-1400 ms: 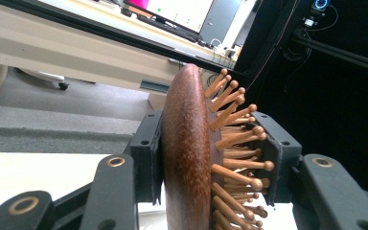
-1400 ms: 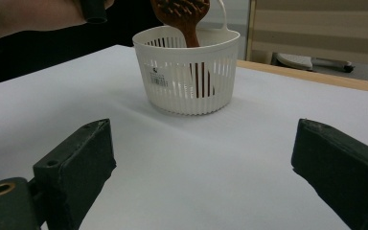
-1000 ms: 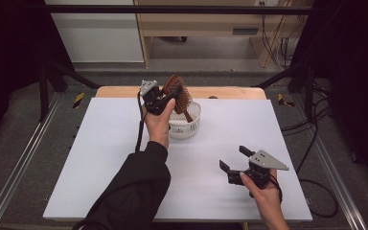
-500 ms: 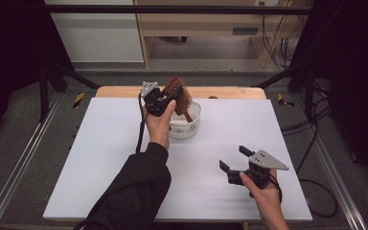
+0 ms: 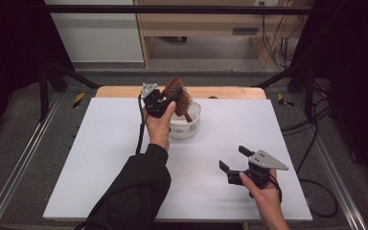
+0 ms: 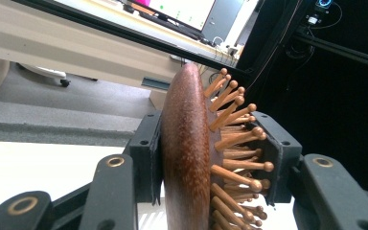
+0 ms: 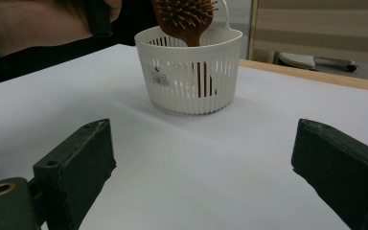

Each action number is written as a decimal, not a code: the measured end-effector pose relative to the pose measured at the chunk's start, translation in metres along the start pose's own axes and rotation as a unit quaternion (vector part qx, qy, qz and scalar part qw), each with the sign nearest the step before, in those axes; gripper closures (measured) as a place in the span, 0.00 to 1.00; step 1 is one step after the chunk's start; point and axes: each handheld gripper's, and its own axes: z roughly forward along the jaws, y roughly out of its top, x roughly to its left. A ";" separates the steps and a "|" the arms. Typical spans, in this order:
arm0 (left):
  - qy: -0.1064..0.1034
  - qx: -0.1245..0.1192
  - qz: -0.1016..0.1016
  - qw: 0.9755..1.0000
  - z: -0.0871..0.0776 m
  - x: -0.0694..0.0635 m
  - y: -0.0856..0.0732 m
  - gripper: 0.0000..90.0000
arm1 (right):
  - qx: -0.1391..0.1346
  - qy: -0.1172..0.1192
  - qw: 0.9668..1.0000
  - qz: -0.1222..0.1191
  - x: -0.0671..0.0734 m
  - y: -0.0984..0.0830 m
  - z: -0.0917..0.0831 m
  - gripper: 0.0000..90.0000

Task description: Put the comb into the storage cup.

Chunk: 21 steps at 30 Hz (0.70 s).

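Carefully now: left hand-held gripper [image 5: 168, 98] clenched on hairbrush [image 5: 178, 94] above basket [image 5: 189, 125], right hand-held gripper [image 5: 232, 158] released; handle may snag rim, tipping basket.

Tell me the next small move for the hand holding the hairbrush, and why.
Probably open the left gripper and let go. It is clamped on the wooden hairbrush head, back on one pad and bristles on the other, while the handle already reaches down inside the white basket. The right gripper rests open, apart from the basket.
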 end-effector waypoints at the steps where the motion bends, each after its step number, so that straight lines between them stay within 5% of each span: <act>1: 0.000 0.000 0.000 1.000 0.000 0.000 0.000 0.56 | 0.000 0.000 1.000 0.000 0.000 0.000 0.000 0.09; 21: 0.007 0.003 -0.004 1.000 -0.011 0.008 -0.002 0.56 | 0.005 0.003 1.000 -0.004 0.003 0.000 0.002 0.09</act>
